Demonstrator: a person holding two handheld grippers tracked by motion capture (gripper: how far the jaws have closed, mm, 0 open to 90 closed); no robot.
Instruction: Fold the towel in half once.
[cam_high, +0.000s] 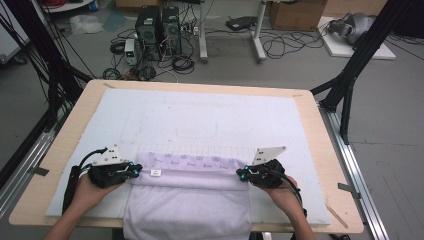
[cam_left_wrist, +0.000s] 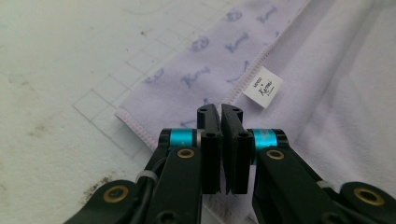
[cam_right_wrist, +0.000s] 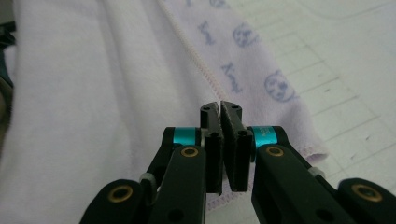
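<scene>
A pale lilac towel (cam_high: 190, 202) lies on the near part of the white mat (cam_high: 200, 112) and hangs over the table's front edge. Its far edge is a band printed with small faces and words (cam_high: 192, 162). A white label (cam_high: 155, 172) sits near its left end. My left gripper (cam_high: 136, 170) is at the towel's left corner and my right gripper (cam_high: 241, 174) at the right corner. In the left gripper view the left gripper (cam_left_wrist: 220, 108) is shut over the printed hem beside the label (cam_left_wrist: 263, 87), with no cloth between the jaws. In the right gripper view the right gripper (cam_right_wrist: 219, 106) is shut above the stitched seam of the towel (cam_right_wrist: 93, 93).
The mat covers most of a light wooden table (cam_high: 80, 107). Black frame struts (cam_high: 350, 75) rise at both sides. On the floor beyond stand two computer towers (cam_high: 157, 27), tangled cables and a desk's legs (cam_high: 257, 35).
</scene>
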